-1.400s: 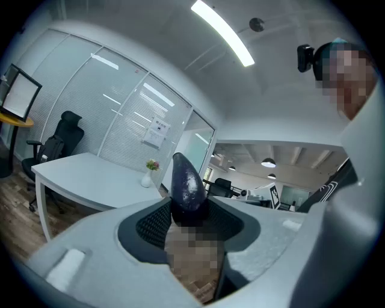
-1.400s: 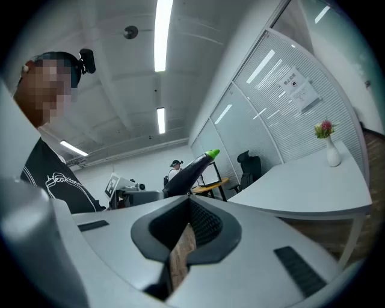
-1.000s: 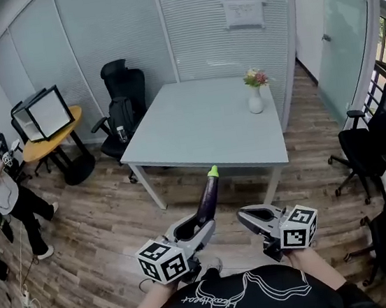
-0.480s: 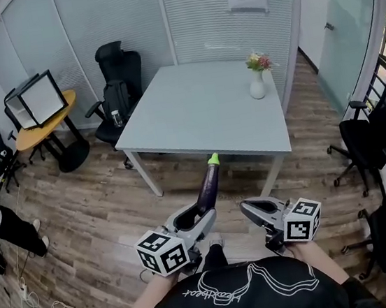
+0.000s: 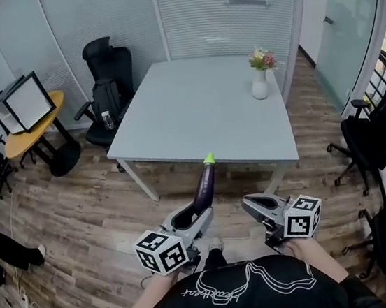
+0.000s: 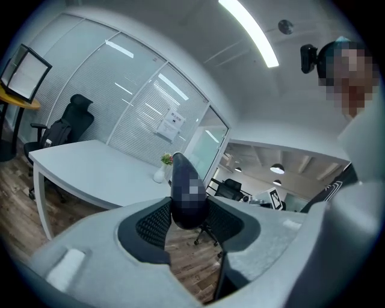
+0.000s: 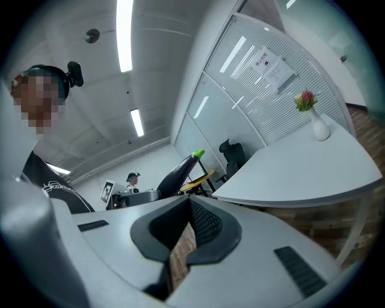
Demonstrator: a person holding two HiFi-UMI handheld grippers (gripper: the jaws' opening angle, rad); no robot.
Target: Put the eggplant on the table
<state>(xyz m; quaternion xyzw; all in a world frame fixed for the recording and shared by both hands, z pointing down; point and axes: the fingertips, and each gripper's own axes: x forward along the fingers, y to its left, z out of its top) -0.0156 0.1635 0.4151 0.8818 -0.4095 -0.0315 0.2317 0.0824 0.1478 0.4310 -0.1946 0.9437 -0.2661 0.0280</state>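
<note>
Head view is showing the left tool (image 5: 196, 220) pinching one eggplant (image 5: 205, 183) by its dark lower end, its green tip pointing up toward the bench's (image 5: 201, 106) near edge. The eggplant is hanging over the wooden floor (image 5: 102, 211), not resting on the bench. The right tool (image 5: 253, 205) is sitting just beside it, its jaws pressed together and empty. Open bench surface is stretching from the near edge to one flower vase (image 5: 260, 84) standing near the far right corner. One black office chair (image 5: 104, 70) is standing by the left edge.
</note>
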